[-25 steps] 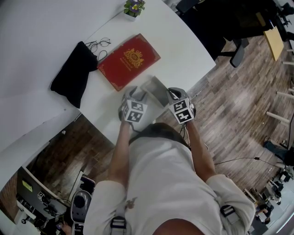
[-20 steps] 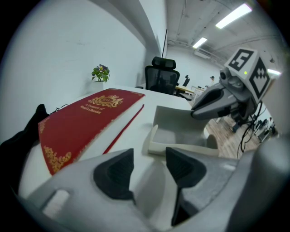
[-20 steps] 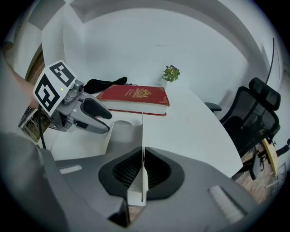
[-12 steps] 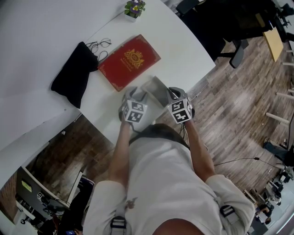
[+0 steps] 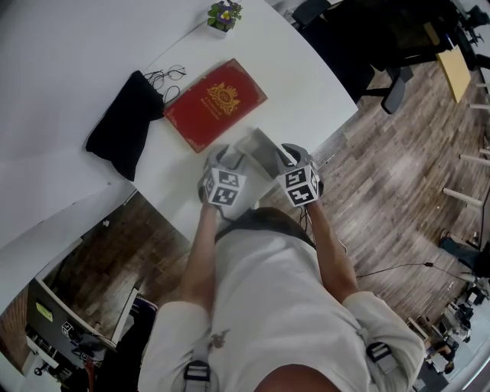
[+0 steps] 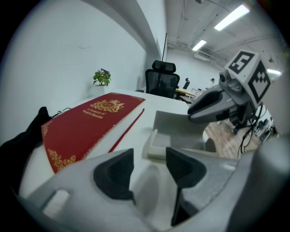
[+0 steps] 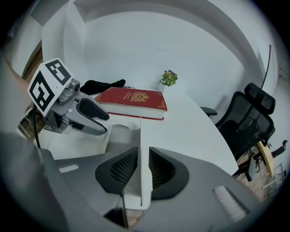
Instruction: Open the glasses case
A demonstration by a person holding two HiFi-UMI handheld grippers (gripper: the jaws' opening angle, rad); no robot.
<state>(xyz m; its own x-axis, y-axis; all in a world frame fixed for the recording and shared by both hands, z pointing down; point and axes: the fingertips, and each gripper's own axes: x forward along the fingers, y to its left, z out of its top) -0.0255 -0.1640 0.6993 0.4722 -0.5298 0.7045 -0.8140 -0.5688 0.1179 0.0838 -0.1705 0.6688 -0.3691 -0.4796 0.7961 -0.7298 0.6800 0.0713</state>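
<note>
in the head view, the glasses case (image 5: 259,147) was seen lying open on the white table (image 5: 69,46), on the person's side of the red book (image 5: 214,103) and near it. the left gripper (image 5: 227,162) and the right gripper (image 5: 289,159) were held at either side of the case. a black pouch (image 5: 122,122) and a pair of glasses (image 5: 164,74) lay beside the book's left end, and a small plant (image 5: 223,13) stood beyond the book.

in the left gripper view, the left gripper (image 6: 149,163) was shown with its jaws apart and only bare table between them. the case (image 6: 176,136) lay just beyond them, to the right of the book (image 6: 90,124).

in the right gripper view, the right gripper (image 7: 144,167) was shown with its jaws parted a little, having just been opening. the case's upright lid (image 7: 145,136) stood between the pads, which were no longer pressed on it. the book (image 7: 131,99) lay beyond the lid.
</note>
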